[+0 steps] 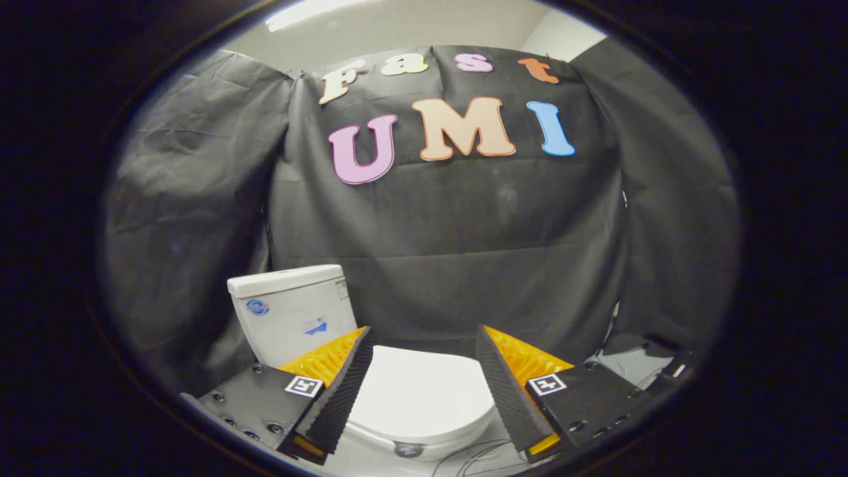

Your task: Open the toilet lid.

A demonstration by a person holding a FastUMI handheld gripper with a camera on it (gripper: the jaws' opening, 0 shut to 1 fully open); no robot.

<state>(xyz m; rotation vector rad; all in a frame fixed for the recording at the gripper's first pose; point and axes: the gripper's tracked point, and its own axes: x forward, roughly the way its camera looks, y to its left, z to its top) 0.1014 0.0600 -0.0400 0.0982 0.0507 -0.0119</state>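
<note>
— Right, the toilet lid (421, 397) is flat down on the bowl, shut, sitting in the gap between the two fingers and a little beyond them. Nothing lifted yet.

— And the hand-held gripper (422, 341)?

— Spread wide, fingers well apart, nothing in them. It hangs over the lid, not touching as far as I can tell.

— What worries you?

— The lid looks smooth and rounded. I'd guess the fingers could slide off the front lip if they come in too high, and then it drops with a bang. If they hook too low they may catch the seat as well and raise both.

— Anything behind it?

— The tank (291, 311) stands upright just beyond the left finger, close to the hinge end. A hard swing would knock the lid against it.

— Other clutter?

— Thin cables (474, 457) trail on the floor (623, 363) near the front of the bowl, near the right finger. They could snag a low approach. Black cloth (464, 265) hangs all round behind.
</note>
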